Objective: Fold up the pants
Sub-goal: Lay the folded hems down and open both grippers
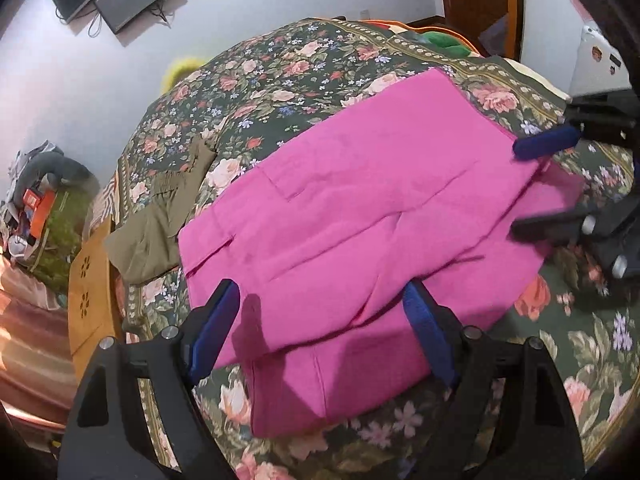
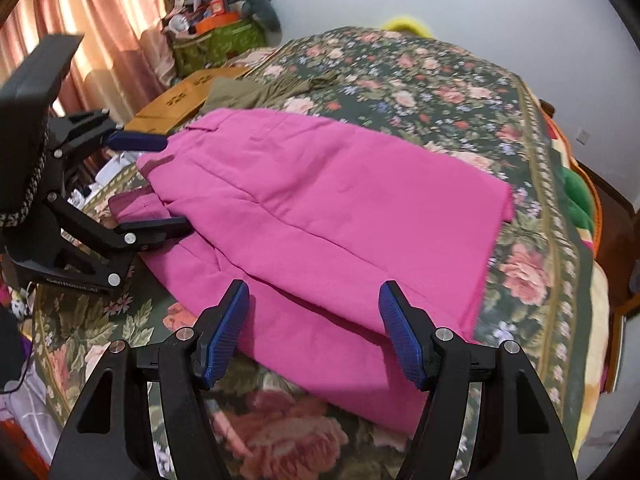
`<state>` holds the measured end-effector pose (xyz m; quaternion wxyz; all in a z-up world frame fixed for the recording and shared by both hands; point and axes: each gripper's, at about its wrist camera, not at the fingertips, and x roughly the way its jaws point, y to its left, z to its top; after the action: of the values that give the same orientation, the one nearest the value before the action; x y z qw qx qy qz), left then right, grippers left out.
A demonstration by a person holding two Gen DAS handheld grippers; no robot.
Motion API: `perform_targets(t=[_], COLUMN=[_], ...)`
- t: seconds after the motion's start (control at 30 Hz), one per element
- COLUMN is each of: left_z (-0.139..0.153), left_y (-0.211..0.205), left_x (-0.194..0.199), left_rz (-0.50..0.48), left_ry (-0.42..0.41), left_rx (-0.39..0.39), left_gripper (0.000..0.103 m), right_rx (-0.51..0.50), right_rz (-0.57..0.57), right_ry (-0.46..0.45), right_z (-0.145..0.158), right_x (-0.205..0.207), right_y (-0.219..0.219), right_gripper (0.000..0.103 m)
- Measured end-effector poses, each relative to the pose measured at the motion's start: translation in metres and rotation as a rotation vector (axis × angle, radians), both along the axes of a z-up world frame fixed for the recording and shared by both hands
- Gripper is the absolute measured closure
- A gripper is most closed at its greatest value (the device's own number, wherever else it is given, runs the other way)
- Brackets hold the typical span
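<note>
Clearly both sets of fingers stand spread, gripping nothing: the left gripper (image 1: 320,320) and right gripper (image 2: 314,322) hover over the near edge of the pink pants (image 1: 360,208), which lie folded on the floral bedspread (image 1: 280,64) beside an olive garment (image 1: 160,216).

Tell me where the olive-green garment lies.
The olive-green garment lies on the floral bedspread just beyond the pink pants, left of them in the left wrist view, beside the wooden board.
</note>
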<state>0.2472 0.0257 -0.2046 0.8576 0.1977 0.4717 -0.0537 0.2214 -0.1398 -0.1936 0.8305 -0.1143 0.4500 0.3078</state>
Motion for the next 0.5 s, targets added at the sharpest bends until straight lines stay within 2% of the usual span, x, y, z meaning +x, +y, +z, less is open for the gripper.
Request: perform_targets(t=[0.3,0.37,0.43,0.5], left_z=[0.014,0.016,0.017,0.015], left_y=[0.019,0.021,0.022,0.022], left_x=[0.023,0.025,0.026,0.027], left_rz=[0.055,0.062,0.064,0.061], left_ry=[0.021,0.022,0.027,0.039], left_rx=[-0.138,-0.164,-0.181,-0.195], left_gripper=[0.019,0.019,0.019,0.019], right_rx=[0.027,0.024,0.021,0.032], right_rz=[0.031,0.045,0.053,0.053], right_ry=[0.022,0.025,0.033,0.039], right_z=[-0.005,-0.007,-0.009,-0.009], right_x=[0.016,0.019,0.022,0.025], right_y=[0.017,0.022,0.026,0.027], right_gripper=[0.040,0.053,0.076,0.089])
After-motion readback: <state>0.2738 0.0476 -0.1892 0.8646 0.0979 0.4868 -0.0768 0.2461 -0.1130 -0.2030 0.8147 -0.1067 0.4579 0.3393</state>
